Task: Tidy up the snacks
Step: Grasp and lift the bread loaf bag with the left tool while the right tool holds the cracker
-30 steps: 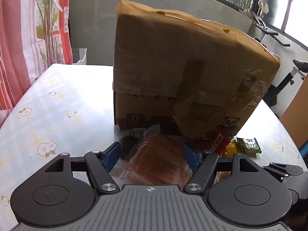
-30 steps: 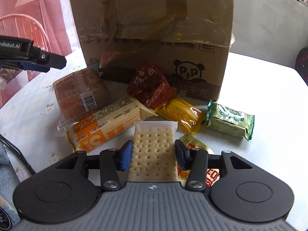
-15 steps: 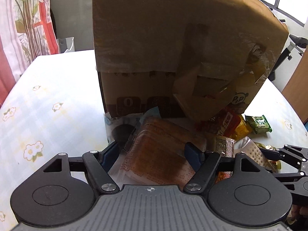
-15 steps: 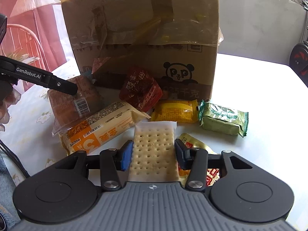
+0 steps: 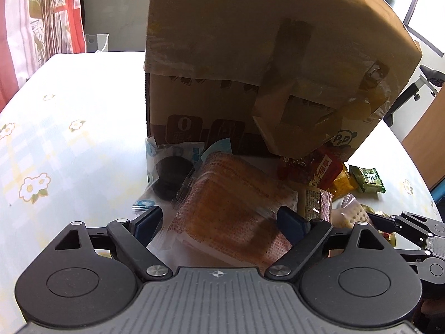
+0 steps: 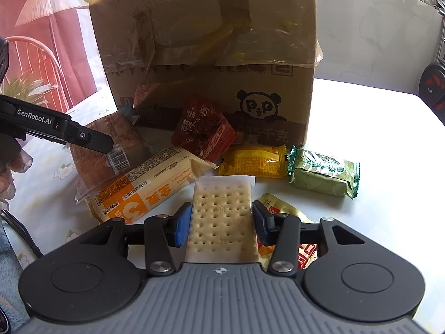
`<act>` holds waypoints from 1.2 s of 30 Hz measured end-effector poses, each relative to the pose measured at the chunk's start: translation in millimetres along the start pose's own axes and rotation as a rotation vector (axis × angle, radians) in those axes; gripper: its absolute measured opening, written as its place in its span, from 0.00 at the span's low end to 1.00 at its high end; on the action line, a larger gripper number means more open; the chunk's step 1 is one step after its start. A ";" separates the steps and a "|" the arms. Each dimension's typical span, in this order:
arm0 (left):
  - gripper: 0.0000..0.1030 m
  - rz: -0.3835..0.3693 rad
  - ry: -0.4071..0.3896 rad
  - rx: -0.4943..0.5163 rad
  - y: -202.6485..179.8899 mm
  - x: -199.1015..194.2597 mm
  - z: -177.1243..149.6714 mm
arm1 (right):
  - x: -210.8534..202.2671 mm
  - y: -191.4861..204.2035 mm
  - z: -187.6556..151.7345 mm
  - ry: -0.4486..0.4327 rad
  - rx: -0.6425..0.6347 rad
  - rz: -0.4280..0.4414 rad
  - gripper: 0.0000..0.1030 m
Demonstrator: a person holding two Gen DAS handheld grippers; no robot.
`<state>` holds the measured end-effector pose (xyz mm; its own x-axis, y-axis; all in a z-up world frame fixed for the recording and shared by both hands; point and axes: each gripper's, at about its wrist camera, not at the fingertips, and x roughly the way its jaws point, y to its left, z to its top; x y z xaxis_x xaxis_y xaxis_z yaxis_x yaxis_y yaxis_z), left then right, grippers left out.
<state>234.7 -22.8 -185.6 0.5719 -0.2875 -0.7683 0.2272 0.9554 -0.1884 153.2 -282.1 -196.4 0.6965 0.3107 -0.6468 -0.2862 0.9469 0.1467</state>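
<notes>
Left gripper (image 5: 219, 218) jaws opening, brown cake pack (image 5: 228, 206) between them, long axis pointing ahead; right gripper (image 6: 222, 218) pinched cracker pack (image 6: 222, 208).

home | floral tablecloth (image 5: 55, 128); curtain (image 5: 33, 19); exercise bike (image 6: 434, 83)

Cracker packet (image 6: 222, 217) near end hidden (under the gripper body), box (image 6: 208, 55) top cropped

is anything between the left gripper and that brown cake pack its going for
Nothing visible does. The left gripper has its jaws opening, and the brown cake pack already lies between the fingers with no other snack in the gap. The round dark cookie pack sits just beyond the left finger, clear of the approach.
</notes>
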 end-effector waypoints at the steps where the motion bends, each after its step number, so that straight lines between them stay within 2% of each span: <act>1: 0.89 -0.008 0.004 -0.012 2.2 0.6 -0.4 | 0.0 0.0 -0.2 0.000 0.000 0.000 0.47; 5: 0.92 -0.035 0.019 -0.052 8.0 5.4 -1.6 | 0.3 0.3 0.0 0.000 0.000 -0.002 0.47; 10: 0.93 -0.120 0.053 -0.121 17.8 15.0 -6.7 | 0.4 0.8 0.4 0.000 0.000 -0.003 0.47; 12: 0.87 -0.143 0.049 -0.120 16.6 14.5 -8.3 | 0.5 0.7 0.6 0.001 0.000 -0.003 0.47; 15: 0.78 -0.134 0.023 -0.085 10.6 8.4 -9.4 | 0.7 1.2 0.5 0.002 0.001 -0.002 0.47; 17: 0.64 -0.139 -0.007 -0.084 10.1 1.7 -8.7 | 1.0 1.1 0.4 0.003 0.002 -0.002 0.47; 20: 0.54 -0.141 -0.039 -0.072 8.4 -10.8 -6.5 | 0.5 0.1 0.6 0.008 0.012 0.006 0.47; 25: 0.44 -0.105 -0.086 -0.032 1.7 -28.9 -3.4 | -1.6 -2.6 0.2 0.009 0.043 0.022 0.47; 28: 0.41 -0.066 -0.142 -0.023 3.8 -44.9 2.2 | -3.0 -2.3 0.7 0.007 0.049 0.022 0.47; 32: 0.39 0.016 -0.224 0.038 3.8 -65.3 8.0 | -3.5 -3.3 1.0 0.004 0.061 0.019 0.47; 34: 0.39 0.048 -0.227 0.089 0.1 -65.7 6.7 | -2.6 -3.8 0.7 0.007 0.069 0.020 0.47; 36: 0.39 0.031 -0.193 0.098 -0.3 -57.5 2.4 | -2.4 -4.5 -0.1 0.007 0.072 0.023 0.47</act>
<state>203.6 -6.7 -139.9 0.7183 -0.2741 -0.6394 0.2768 0.9558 -0.0988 152.7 -287.1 -195.5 0.6859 0.3317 -0.6477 -0.2535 0.9432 0.2145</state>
